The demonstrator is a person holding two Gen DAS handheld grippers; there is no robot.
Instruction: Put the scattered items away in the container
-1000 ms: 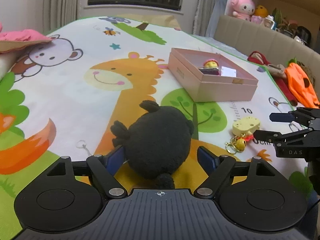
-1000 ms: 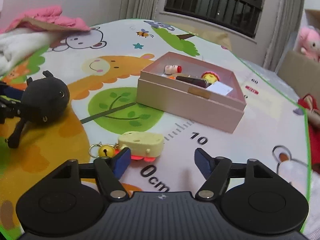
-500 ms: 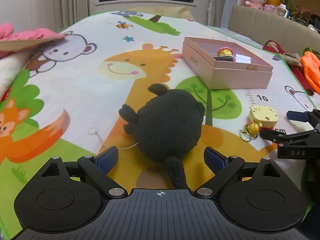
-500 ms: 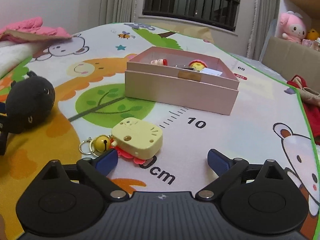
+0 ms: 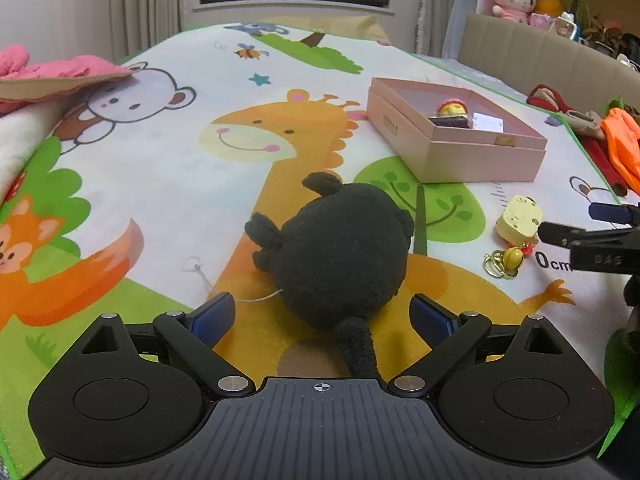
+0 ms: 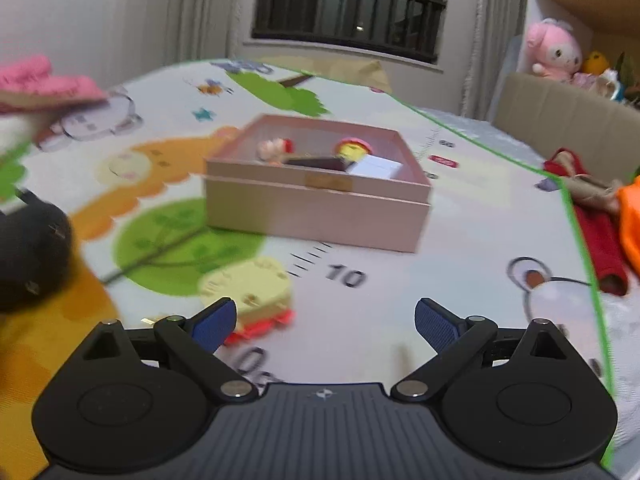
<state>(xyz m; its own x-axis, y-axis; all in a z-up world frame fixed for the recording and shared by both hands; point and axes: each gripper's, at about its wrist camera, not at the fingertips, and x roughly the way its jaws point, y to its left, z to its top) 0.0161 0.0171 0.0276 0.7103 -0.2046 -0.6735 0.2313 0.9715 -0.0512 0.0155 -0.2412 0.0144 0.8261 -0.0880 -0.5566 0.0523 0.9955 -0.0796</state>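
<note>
While the bedroom's cartoon-animal play mat is waiting to be cleared, I am hovering my left gripper over a round black plush toy lying on the printed giraffe, its thin tail trailing back toward me. My left jaws are widening at this moment, standing either side of the plush's rear without pressing it. It is looking soft, light and squashy, so I am judging the fat middle of its body the place to pinch, not the limp tail or small ears.

Further right, my right gripper is standing wide apart and empty, its left pad just beside a pale yellow cheese-shaped keychain toy with a small brass bell on a ring. That one is seeming firmer and small; its blocky sides should take a grip, while the loose bell is likely to dangle.

Beyond both, the open pink cardboard box is sitting on the mat, already holding a few small figures.
</note>
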